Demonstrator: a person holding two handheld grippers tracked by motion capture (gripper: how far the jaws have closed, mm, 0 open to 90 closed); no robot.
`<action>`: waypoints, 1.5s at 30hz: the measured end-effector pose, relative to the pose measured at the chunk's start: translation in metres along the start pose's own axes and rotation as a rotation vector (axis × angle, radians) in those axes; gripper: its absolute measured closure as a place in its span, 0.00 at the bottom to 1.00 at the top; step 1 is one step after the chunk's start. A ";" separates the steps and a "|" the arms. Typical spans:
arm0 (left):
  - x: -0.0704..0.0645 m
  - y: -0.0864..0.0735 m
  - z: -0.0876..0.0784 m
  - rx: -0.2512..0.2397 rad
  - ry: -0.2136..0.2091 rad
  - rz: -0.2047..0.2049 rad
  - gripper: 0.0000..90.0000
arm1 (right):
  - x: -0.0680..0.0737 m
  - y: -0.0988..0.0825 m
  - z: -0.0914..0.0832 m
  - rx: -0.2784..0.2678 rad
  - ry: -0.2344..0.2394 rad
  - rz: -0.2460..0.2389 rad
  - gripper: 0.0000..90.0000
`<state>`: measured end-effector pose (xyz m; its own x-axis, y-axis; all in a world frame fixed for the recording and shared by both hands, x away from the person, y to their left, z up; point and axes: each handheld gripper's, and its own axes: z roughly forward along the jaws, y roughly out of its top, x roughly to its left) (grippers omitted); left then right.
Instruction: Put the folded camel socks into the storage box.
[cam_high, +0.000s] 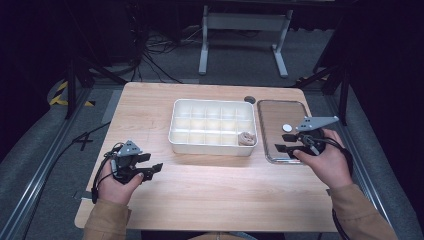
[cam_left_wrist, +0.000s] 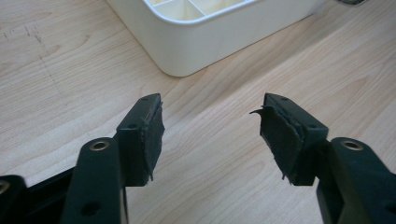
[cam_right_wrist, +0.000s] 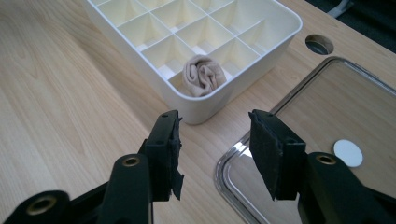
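A white divided box (cam_high: 212, 127) stands in the middle of the wooden table. A rolled beige cloth (cam_high: 245, 138) lies in its near right corner compartment, and the right gripper view looks at that cloth (cam_right_wrist: 204, 76) from just outside the box wall (cam_right_wrist: 196, 109). My right gripper (cam_high: 280, 142) hovers open over the near left edge of a clear flat lid (cam_high: 282, 117), nothing between its jaws (cam_right_wrist: 215, 140). My left gripper (cam_high: 154, 162) rests low at the table's front left, open and empty (cam_left_wrist: 210, 126), pointing toward the box corner (cam_left_wrist: 187, 51).
A small white disc (cam_high: 287, 128) sits on the clear lid (cam_right_wrist: 327, 107). A round cable hole (cam_high: 250, 99) lies behind the box. Bare wood spans the table's front between my hands. Beyond the table are a dark floor, cables and a white frame (cam_high: 245, 30).
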<state>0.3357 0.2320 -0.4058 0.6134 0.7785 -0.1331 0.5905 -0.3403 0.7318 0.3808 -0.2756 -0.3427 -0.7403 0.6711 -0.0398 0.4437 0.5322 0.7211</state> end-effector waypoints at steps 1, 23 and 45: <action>0.000 0.000 0.001 0.002 0.001 0.005 0.44 | 0.000 -0.005 -0.002 -0.003 0.004 0.007 0.59; -0.001 -0.006 0.005 0.062 0.026 0.025 0.43 | 0.012 -0.090 0.022 -0.030 -0.034 0.060 0.51; 0.010 -0.021 0.025 0.122 0.011 0.030 0.41 | 0.017 -0.134 0.057 -0.107 0.008 0.081 0.37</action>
<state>0.3427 0.2341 -0.4398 0.6263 0.7726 -0.1040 0.6317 -0.4248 0.6485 0.3380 -0.3062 -0.4798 -0.7083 0.7054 0.0269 0.4461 0.4179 0.7914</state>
